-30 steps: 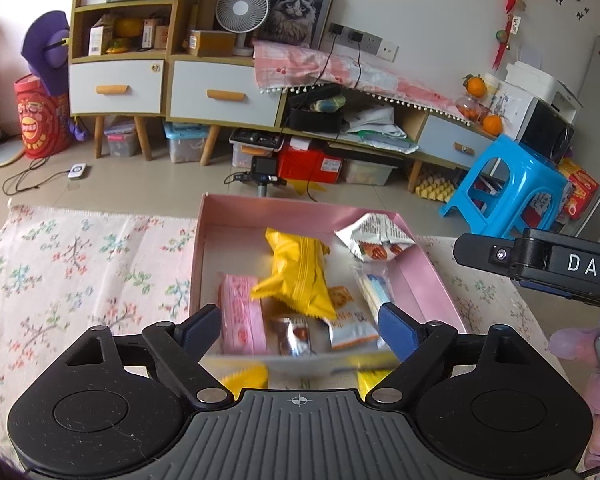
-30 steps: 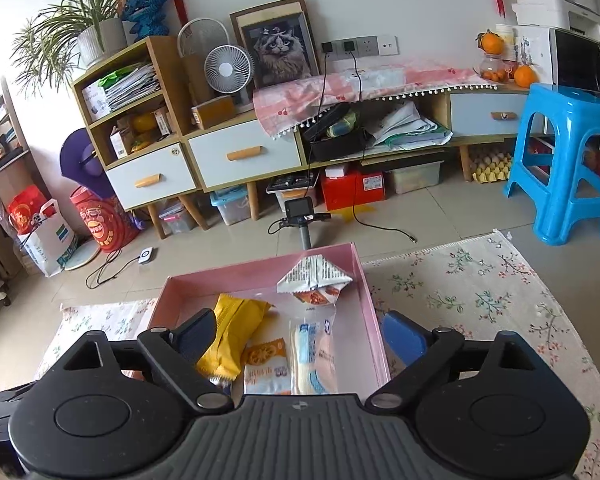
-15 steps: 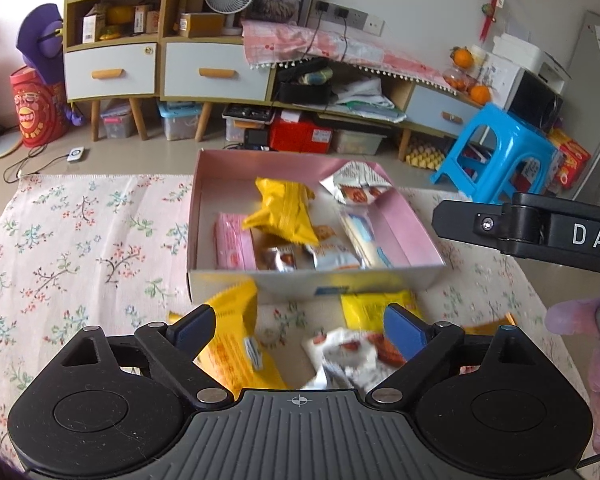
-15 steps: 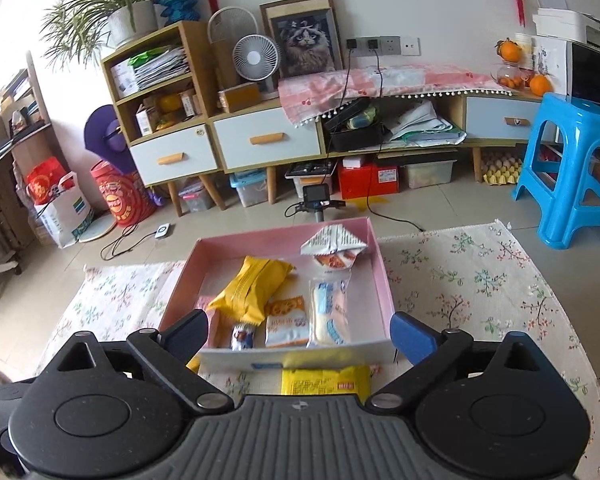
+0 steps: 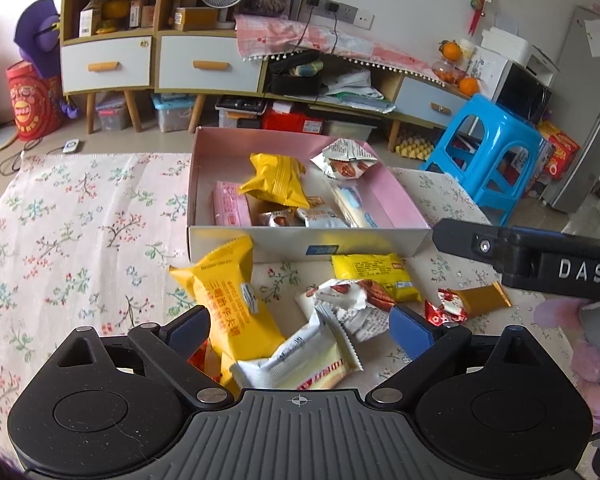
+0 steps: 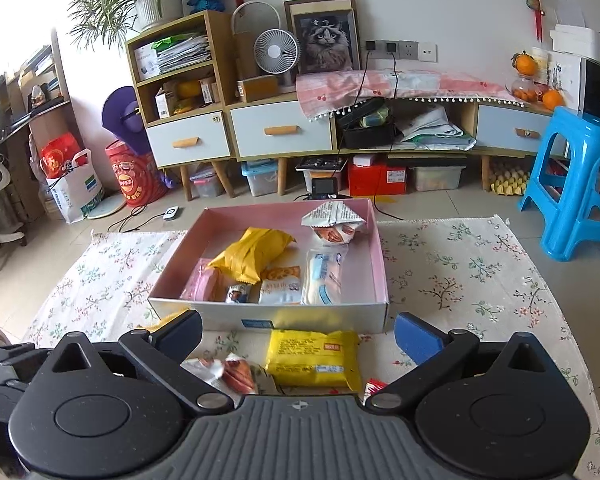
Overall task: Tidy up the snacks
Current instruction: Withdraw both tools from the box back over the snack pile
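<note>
A pink box (image 5: 374,186) (image 6: 376,240) on the floral cloth holds several snack packets, among them a yellow bag (image 5: 278,182) (image 6: 254,254). In front of the box lie loose snacks: a tall yellow packet (image 5: 230,300), a white cream packet (image 5: 300,360), a crumpled white and red packet (image 5: 348,300), a flat yellow packet (image 5: 374,276) (image 6: 314,356) and a small gold one (image 5: 476,298). My left gripper (image 5: 298,330) hangs over these loose packets, its jaws opening, pads touching nothing. My right gripper (image 6: 298,334) hovers above the flat yellow packet, jaws opening too, empty. Its body (image 5: 540,262) shows at right in the left wrist view.
The cloth (image 5: 80,220) (image 6: 460,272) covers a low table. Beyond it stand a blue stool (image 5: 488,152) (image 6: 576,184), low cabinets with drawers (image 6: 280,132), a small fan (image 6: 276,52) and storage bins on the floor. A gloved hand (image 5: 592,360) is at the right edge.
Both grippers have drawn back from the box, so the loose snacks in front of it have come into view. Both pairs of jaws have spread wider.
</note>
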Tool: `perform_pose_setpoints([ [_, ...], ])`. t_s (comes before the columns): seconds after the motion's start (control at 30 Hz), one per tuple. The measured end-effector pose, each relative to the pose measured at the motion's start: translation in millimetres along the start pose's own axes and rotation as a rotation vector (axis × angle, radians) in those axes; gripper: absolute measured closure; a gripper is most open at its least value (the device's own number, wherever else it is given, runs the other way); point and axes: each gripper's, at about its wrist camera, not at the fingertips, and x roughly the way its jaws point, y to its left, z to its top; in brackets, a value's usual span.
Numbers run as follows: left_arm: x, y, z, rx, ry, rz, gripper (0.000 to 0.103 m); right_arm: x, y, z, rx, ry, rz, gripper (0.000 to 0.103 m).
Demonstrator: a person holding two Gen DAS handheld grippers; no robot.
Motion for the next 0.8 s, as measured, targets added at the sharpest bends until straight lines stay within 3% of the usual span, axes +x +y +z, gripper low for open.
perform_pose_setpoints([
  [0.8,-12,-1,-39,0.048,-0.053,-0.010,0.006,-18,-36,-45,-0.068,-0.002,-0.020,0.010],
])
